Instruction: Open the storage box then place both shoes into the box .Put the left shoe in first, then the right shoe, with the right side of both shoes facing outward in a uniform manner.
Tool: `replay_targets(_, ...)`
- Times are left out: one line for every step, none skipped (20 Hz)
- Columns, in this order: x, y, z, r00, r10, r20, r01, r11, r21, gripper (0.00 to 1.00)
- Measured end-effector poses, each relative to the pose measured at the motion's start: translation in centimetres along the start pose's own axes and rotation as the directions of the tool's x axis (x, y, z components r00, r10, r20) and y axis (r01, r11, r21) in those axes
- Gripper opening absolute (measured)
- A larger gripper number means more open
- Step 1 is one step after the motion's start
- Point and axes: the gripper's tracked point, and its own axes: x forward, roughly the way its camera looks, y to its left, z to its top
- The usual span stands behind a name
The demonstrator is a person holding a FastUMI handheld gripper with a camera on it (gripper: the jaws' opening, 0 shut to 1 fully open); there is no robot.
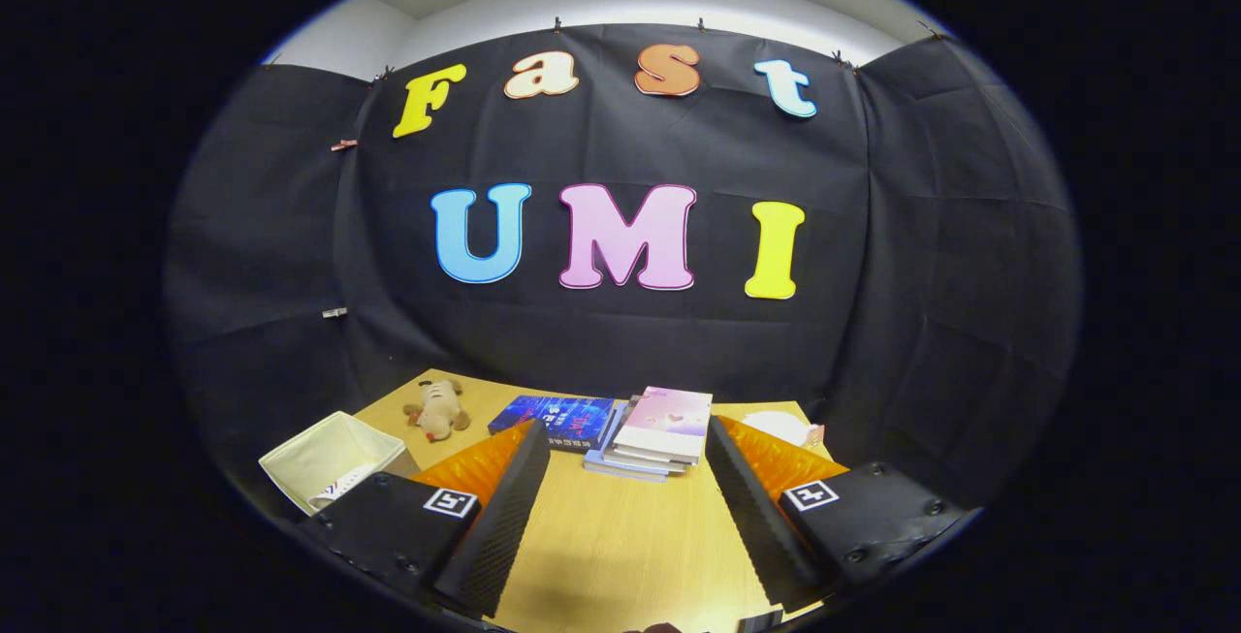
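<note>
storage box [325, 458] open-topped beside the table [620, 546], gripper [625, 444] fingers apart, nothing between, book stack [654, 434] ahead

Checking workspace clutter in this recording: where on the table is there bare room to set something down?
Bare wood lies between the open gripper's fingers, short of the stacked books. A smaller patch sits between the plush toy and the blue book. The far edge is crowded; the cream box takes the left corner.

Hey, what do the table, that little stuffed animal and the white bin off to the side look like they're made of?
Table: light wood or wood-look laminate, smooth with faint grain lines. Stuffed animal: soft tan plush, fuzzy and floppy. White bin: probably fabric over stiff panels, matte with folded edges, though this is hard to confirm. The tongs hang open over bare tabletop, holding nothing.
</note>
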Motion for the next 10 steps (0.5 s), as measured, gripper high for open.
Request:
replay_targets(0.11, -0.27, -0.15, 1.000, 0.005, -0.005, -0.005, 1.000, 0.011, 0.98)
replay_targets(0.30, -0.41, -0.25, 1.000, 0.012, -0.009, -0.012, 1.000, 0.023, 0.98)
replay_targets(0.44, -0.57, -0.43, 1.000, 0.016, -0.013, -0.016, 0.999, 0.032, 0.98)
replay_targets(0.56, -0.71, -0.66, 1.000, 0.019, -0.019, -0.019, 0.999, 0.038, 0.98)
replay_targets(0.53, -0.80, -0.78, 0.999, 0.020, -0.026, -0.019, 0.999, 0.044, 0.98)
replay_targets(0.60, -0.77, -0.66, 1.000, 0.017, -0.023, -0.016, 0.998, 0.054, 0.99)
replay_targets(0.54, -0.76, -0.30, 1.000, 0.012, -0.014, -0.011, 0.998, 0.063, 0.99)
replay_targets(0.50, -0.73, -0.04, 1.000, 0.006, -0.006, -0.006, 0.998, 0.070, 0.99)
replay_targets(0.60, -0.68, 0.07, 1.000, -0.004, 0.002, 0.003, 0.998, 0.070, 0.98)
replay_targets(0.80, -0.55, 0.02, 1.000, -0.015, 0.004, 0.015, 0.998, 0.066, 0.98)
